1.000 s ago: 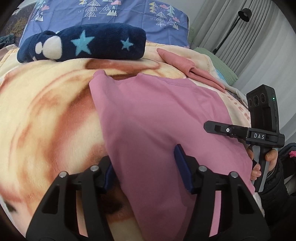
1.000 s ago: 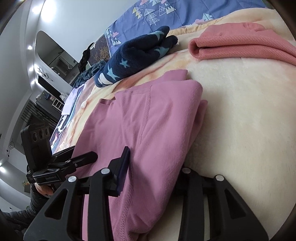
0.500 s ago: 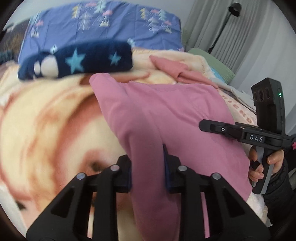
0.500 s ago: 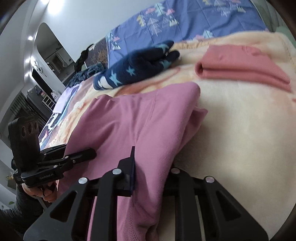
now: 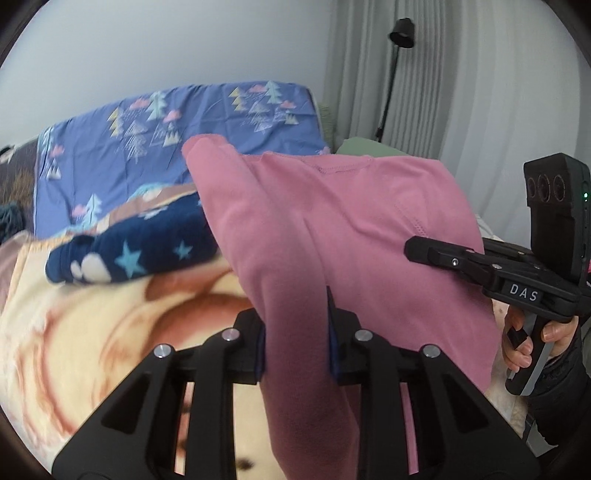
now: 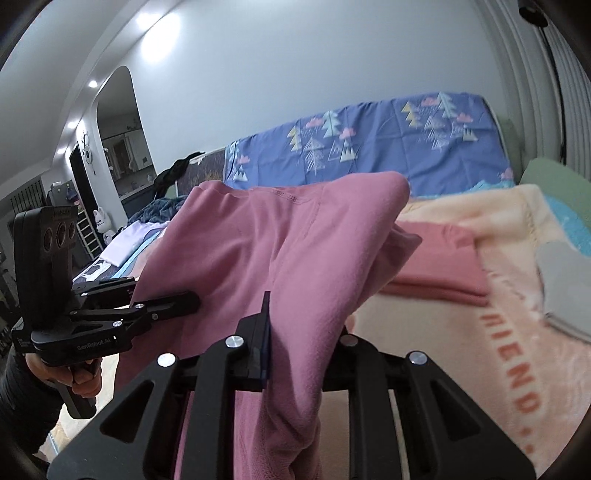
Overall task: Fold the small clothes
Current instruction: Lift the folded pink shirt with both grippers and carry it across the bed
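Note:
A pink garment (image 5: 332, 229) hangs lifted above the bed, stretched between both grippers. My left gripper (image 5: 295, 332) is shut on its near left edge, with a fold of cloth pinched between the pads. My right gripper (image 6: 299, 332) is shut on the near right edge of the same pink garment (image 6: 280, 251). In the left wrist view the right gripper (image 5: 413, 251) shows at the right, held by a hand (image 5: 524, 339). In the right wrist view the left gripper (image 6: 192, 299) shows at the left, clamped on the cloth.
A navy star-patterned fleece roll (image 5: 129, 251) lies on the cream blanket (image 5: 74, 350). A folded salmon garment (image 6: 439, 262) and a grey item (image 6: 565, 284) lie on the blanket too. A blue tree-print cover (image 6: 369, 147), curtains and a floor lamp (image 5: 400, 33) stand behind.
Both grippers went from open around the garment's near edge to shut on it. They then rose together, lifting the pink garment off the blanket.

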Tool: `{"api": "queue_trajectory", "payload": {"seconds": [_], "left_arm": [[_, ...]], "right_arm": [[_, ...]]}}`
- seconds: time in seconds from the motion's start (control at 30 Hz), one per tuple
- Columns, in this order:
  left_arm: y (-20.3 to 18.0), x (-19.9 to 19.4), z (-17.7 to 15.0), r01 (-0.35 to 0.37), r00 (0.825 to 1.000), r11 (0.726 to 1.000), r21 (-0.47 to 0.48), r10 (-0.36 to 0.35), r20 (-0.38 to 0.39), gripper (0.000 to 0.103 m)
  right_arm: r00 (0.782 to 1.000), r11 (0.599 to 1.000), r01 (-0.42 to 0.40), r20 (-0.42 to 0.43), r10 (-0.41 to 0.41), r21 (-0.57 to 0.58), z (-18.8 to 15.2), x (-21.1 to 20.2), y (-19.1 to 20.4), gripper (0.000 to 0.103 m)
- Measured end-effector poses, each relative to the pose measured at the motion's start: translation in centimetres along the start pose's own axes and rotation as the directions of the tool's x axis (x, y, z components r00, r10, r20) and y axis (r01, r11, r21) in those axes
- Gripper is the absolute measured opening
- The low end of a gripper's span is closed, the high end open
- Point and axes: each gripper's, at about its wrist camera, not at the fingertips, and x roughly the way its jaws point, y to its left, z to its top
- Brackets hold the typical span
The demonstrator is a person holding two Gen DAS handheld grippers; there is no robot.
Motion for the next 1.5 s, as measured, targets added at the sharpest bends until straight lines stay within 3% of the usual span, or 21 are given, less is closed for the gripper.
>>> {"api": "queue_trajectory", "payload": {"seconds": [0.3, 0.67, 1.1, 1.5], "left_arm": [[-3.6, 1.8, 4.1, -0.004, 1.000, 0.995, 0.104, 0.001, 0.027, 0.025], [-5.7, 5.9, 12.9, -0.054, 0.995, 0.981, 0.187, 0.036, 0.097, 0.025], [-6.6, 12.2, 19.9, -0.154, 0.985, 0.952, 0.266, 0.126, 0.120, 0.026], [-5.2, 20.8, 21.1, -0.213, 0.977, 0.922, 0.324, 0.201, 0.069, 0.026]], "right_arm": [[0.996, 0.998, 0.062, 0.057, -0.062, 0.005, 1.8, -2.7, -2.9, 0.018], [0.977, 0.988, 0.157, 0.150, -0.153, -0.013, 8.3, -2.7, -7.5, 0.018], [0.952, 0.967, 0.253, 0.179, -0.247, -0.013, 13.6, 1.4, -12.2, 0.018], [0.945, 0.951, 0.306, 0.109, -0.309, 0.045, 13.7, 9.5, -17.4, 0.018]]}}
